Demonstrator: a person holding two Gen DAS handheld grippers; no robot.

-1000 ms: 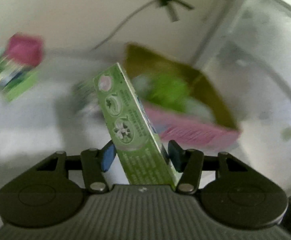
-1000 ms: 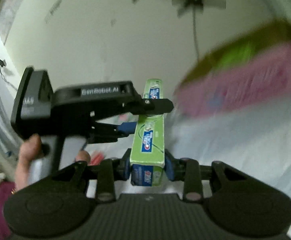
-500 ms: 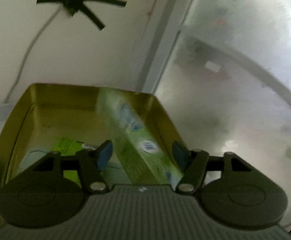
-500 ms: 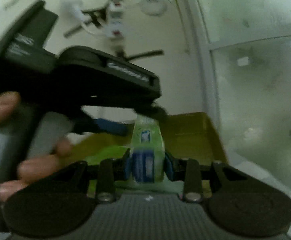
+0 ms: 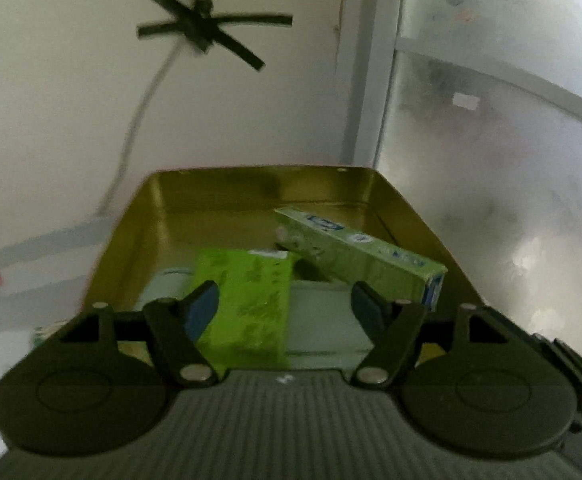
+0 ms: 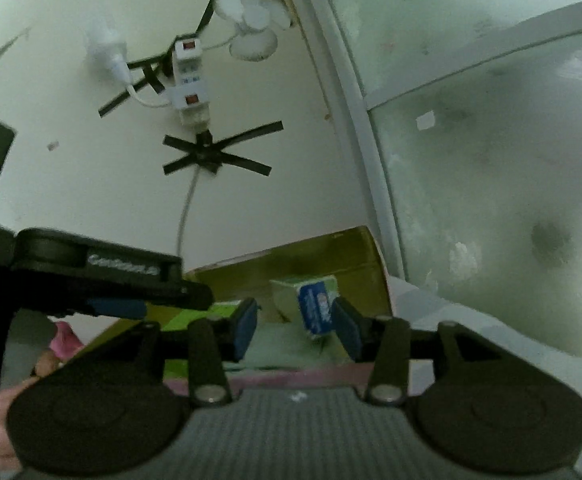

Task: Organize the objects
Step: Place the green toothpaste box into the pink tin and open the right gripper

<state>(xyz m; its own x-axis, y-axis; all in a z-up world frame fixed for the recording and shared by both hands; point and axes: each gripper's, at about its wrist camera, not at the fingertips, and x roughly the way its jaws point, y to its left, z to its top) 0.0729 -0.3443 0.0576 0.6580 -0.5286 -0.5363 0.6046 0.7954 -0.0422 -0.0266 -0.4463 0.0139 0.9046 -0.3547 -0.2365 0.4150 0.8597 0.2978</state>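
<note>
Left gripper (image 5: 285, 308) jaws opening, nothing gripped, right gripper (image 6: 297, 326) jaws opening, clear of the toothpaste box (image 6: 311, 304), that box (image 5: 355, 258) lying tilted in gold tin (image 5: 211, 192), beside bright green packet (image 5: 247, 300), taped cable (image 5: 207, 28) on wall beyond

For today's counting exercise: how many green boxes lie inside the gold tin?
2. A bright green box lies flat in the tin, left of centre; a longer toothpaste box rests tilted along the right side. Others may be hidden underneath.
</note>
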